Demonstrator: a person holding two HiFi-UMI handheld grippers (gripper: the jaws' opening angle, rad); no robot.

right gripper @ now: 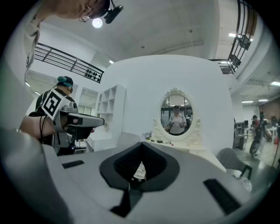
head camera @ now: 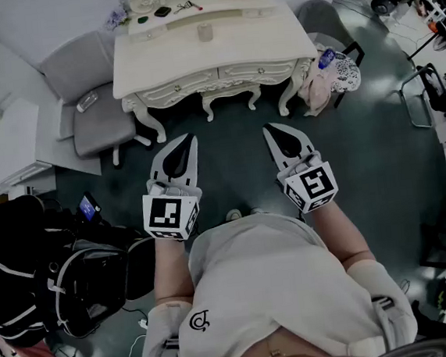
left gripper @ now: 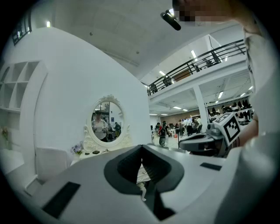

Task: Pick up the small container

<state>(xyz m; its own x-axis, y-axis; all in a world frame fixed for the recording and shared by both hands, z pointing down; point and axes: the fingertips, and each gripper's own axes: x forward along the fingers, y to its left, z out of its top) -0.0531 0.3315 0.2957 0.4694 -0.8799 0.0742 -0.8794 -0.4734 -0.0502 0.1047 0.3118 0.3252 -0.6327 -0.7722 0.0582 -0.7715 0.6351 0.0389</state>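
Note:
A small pale container (head camera: 205,32) stands near the middle of the white dressing table (head camera: 273,47), far ahead of both grippers. My left gripper (head camera: 180,140) and right gripper (head camera: 275,128) are held side by side close to the person's body, above the dark floor and short of the table. Both are shut with nothing between the jaws. The left gripper view looks along the shut left gripper (left gripper: 141,147) toward the oval mirror (left gripper: 107,122), and the right gripper view looks along the shut right gripper (right gripper: 141,144) toward that mirror (right gripper: 176,116). I cannot make out the container in either gripper view.
A grey chair (head camera: 94,108) stands left of the table and another (head camera: 319,17) to its right, with pink and white cloth (head camera: 325,81) beside it. Small dark items (head camera: 161,12) lie at the table's back. Black bags (head camera: 27,263) sit at the left, metal racks (head camera: 443,98) at the right.

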